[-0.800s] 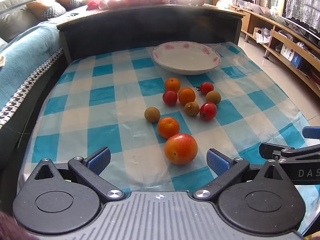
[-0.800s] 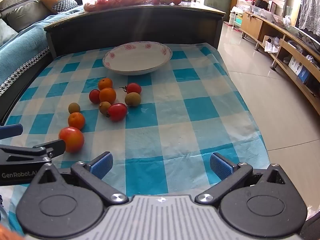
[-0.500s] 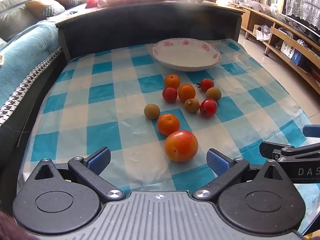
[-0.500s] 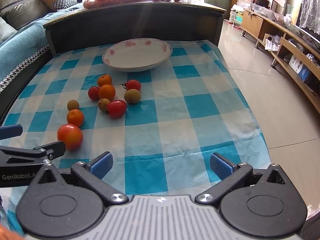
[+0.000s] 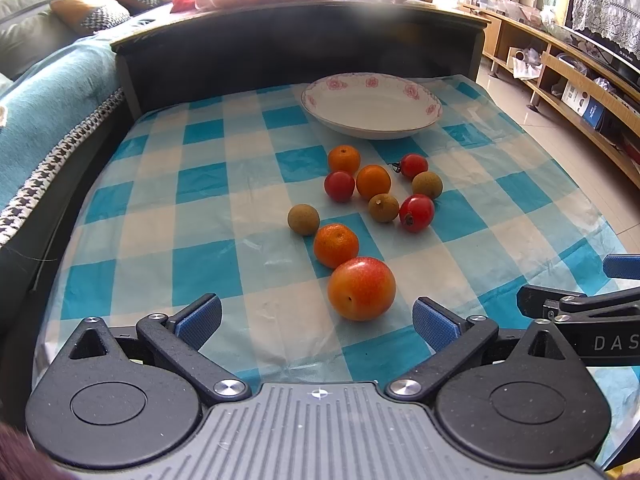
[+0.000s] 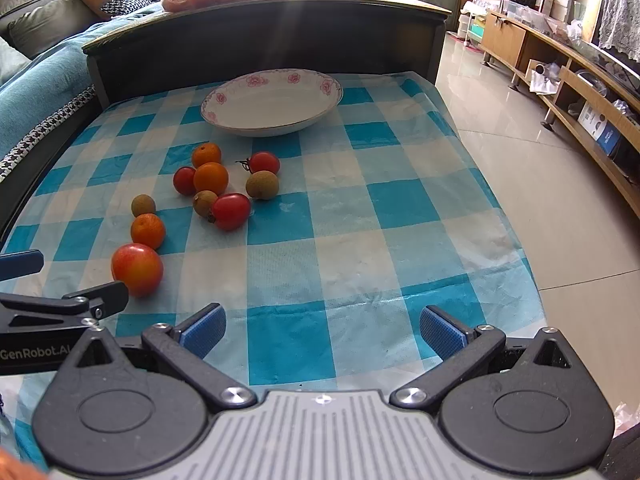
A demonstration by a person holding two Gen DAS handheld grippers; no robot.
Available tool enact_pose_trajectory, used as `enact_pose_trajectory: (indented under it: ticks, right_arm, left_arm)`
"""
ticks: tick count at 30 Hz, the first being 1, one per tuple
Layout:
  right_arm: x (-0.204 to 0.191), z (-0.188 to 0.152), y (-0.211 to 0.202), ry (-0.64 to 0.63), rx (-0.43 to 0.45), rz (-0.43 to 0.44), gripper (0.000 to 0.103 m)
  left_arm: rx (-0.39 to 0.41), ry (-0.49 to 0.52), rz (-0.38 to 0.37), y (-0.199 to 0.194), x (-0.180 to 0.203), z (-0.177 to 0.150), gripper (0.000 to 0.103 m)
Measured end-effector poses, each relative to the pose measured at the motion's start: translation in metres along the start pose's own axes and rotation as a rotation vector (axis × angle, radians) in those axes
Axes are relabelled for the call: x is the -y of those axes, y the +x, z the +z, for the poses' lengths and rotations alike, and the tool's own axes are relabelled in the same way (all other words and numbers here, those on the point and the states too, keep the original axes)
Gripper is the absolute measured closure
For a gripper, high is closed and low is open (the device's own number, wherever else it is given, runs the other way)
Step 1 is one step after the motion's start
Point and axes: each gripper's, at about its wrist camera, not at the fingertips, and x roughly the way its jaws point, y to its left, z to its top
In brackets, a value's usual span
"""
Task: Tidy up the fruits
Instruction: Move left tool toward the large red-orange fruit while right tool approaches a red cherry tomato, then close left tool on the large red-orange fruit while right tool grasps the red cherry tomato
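Several small fruits lie on a blue-and-white checked cloth: oranges, red tomatoes and brown longans. The nearest is a large red-orange fruit, also in the right wrist view. An orange and a longan lie just beyond it. A white flowered bowl stands empty at the back, also in the right wrist view. My left gripper is open, just short of the large fruit. My right gripper is open and empty over bare cloth, to the right of the fruits.
A dark wooden headboard-like ledge rises behind the bowl, with bagged fruit on top. A sofa with a blue throw lies left. The cloth's right edge drops to a tiled floor, with low wooden shelves beyond.
Both grippers have moved slightly forward and tilted, so the fruits and bowl sit a little nearer in view. Both stay open. No fruit has moved.
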Motion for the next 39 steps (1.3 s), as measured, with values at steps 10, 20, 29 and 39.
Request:
enact_pose_trajectory:
  ticks: [10,20,29,39]
  right_arm:
    - [0.001,0.0,0.002,0.007,-0.017,0.005,0.0]
    - [0.001,0.0,0.004,0.012,-0.03,0.008,0.0]
    - [0.001,0.0,0.007,0.013,-0.044,0.008,0.0]
    - [0.01,0.006,0.011,0.03,-0.041,0.018,0.0]
  left_arm:
    - [-0.015,0.0,-0.005,0.0,0.0,-0.002,0.002]
    - [-0.021,-0.001,-0.008,0.0,0.0,-0.001,0.002]
    - [-0.022,0.012,-0.015,0.005,0.001,0.0,0.002]
    - [-0.04,0.043,-0.07,0.02,0.01,0.01,0.008]
